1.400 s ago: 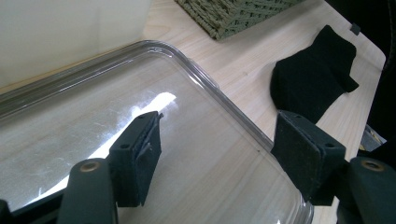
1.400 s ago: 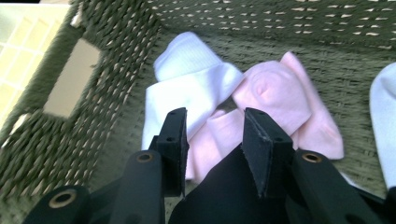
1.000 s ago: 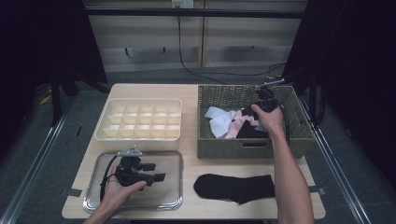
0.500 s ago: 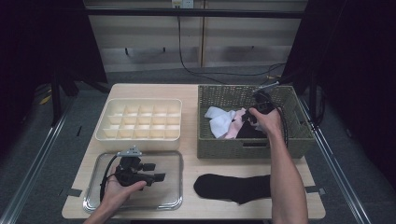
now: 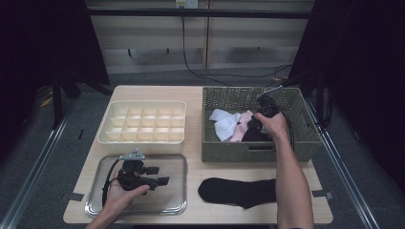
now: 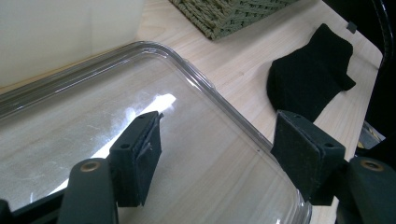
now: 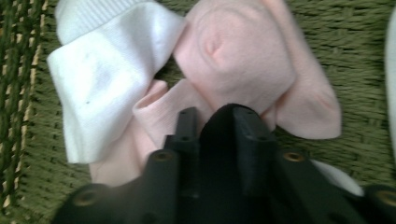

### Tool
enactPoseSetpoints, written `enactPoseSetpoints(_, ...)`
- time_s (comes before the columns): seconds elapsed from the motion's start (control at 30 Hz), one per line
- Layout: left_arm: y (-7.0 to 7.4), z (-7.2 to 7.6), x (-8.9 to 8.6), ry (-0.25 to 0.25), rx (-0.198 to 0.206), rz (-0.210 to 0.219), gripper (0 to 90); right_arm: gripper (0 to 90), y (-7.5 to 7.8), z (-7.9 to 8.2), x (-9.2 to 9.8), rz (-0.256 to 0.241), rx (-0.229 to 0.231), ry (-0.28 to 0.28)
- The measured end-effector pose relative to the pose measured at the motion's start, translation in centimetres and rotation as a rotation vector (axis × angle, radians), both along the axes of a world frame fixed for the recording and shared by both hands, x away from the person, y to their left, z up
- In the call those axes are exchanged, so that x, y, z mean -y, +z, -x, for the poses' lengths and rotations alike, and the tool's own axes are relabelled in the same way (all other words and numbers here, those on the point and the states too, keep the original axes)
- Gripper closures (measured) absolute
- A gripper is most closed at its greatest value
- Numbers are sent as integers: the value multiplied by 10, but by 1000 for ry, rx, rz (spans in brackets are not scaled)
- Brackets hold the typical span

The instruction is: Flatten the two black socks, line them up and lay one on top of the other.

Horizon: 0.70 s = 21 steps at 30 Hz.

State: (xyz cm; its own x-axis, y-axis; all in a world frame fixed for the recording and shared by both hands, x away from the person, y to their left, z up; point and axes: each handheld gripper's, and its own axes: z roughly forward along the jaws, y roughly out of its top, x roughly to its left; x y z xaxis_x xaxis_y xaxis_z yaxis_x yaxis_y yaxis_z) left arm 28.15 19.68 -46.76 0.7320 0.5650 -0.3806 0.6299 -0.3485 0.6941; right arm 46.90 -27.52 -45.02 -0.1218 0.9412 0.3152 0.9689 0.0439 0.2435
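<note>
High view: right tool [image 5: 258, 125] is down in the wicker basket [image 5: 305, 143] at the bench's far right corner, beside the pink sock [image 5: 242, 125]; a second ago it hung higher, near the far wall.

Left gripper view: left tool [image 6: 219, 149] wide open, empty, over the tray [image 6: 196, 79].

Right gripper view: jaws pinched on a black sock [image 7: 229, 140], pink sock just beyond.

high view: above table's near edge, facing 12 o'clock and down, far | left gripper view: close over clear tray [image 6: 196, 79]; shares black sock [image 6: 308, 74] with high view | right gripper view: very close, down into wicker basket [image 7: 364, 51]
</note>
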Motion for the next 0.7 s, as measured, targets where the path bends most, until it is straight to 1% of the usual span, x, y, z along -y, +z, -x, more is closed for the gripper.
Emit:
enactPoseSetpoints(0.03, 0, 0, 0, 2, -1, 1, 324, 806, 2, 0, 1, -5, 14, -2)
enactPoseSetpoints(0.07, 0, 0, 0, 2, -1, 1, 324, 806, 2, 0, 1, -5, 14, -2)
enactPoseSetpoints(0.1, 0, 0, -1, 9, 5, -5, 326, 828, 5, 1, 2, -22, 32, -11)
enactPoseSetpoints(0.13, 0, 0, -1, 9, 5, -5, 331, 828, 5, 1, 2, -22, 32, -11)
enactPoseSetpoints(0.17, 1, 0, -1, 12, 11, -2, 333, 852, 9, 2, 3, -47, 60, -18)
enactPoseSetpoints(0.2, 1, 0, -1, 12, 11, -2, 333, 852, 9, 2, 3, -47, 60, -18)
enactPoseSetpoints(0.23, 1, 0, -1, 10, 11, 1, 333, 858, 12, 3, 3, -51, 74, -25)
enactPoseSetpoints(0.27, 1, 0, -1, 12, 10, 0, 332, 862, 14, 4, 4, -59, 96, -25)
enactPoseSetpoints(0.3, 0, 0, -1, 13, 9, -1, 332, 866, 20, 7, 7, -97, 133, -39)
enactPoseSetpoints(0.33, 0, 0, -1, 13, 9, -1, 332, 866, 20, 7, 7, -97, 133, -39)
enactPoseSetpoints(0.37, 1, -1, -1, 13, 9, 0, 332, 868, 23, 8, 8, -107, 149, -40)
enactPoseSetpoints(0.4, 1, -1, -1, 12, 9, 1, 331, 869, 30, 11, 10, -120, 179, -40)
enactPoseSetpoints(0.43, 1, -1, -1, 14, 9, 3, 331, 870, 33, 12, 9, -123, 193, -46)
enactPoseSetpoints(0.47, 1, -1, -1, 14, 9, 3, 331, 870, 33, 12, 9, -123, 193, -46)
enactPoseSetpoints(0.5, 1, -1, -1, 13, 11, 1, 331, 871, 38, 16, 11, -131, 226, -39)
enactPoseSetpoints(0.57, 1, 0, -1, 13, 11, 1, 331, 871, 43, 21, 11, -139, 250, -36)
enactPoseSetpoints(0.6, 1, 0, -1, 13, 11, 1, 331, 871, 43, 21, 11, -139, 250, -36)
enactPoseSetpoints(0.63, 0, -1, 0, 10, 10, -4, 330, 871, 46, 25, 12, -158, 268, -28)
enactPoseSetpoints(0.67, 0, -1, 0, 10, 10, -4, 331, 871, 46, 25, 12, -158, 268, -28)
enactPoseSetpoints(0.7, 0, 0, 1, 12, 9, -7, 332, 871, 50, 29, 13, -173, 284, -27)
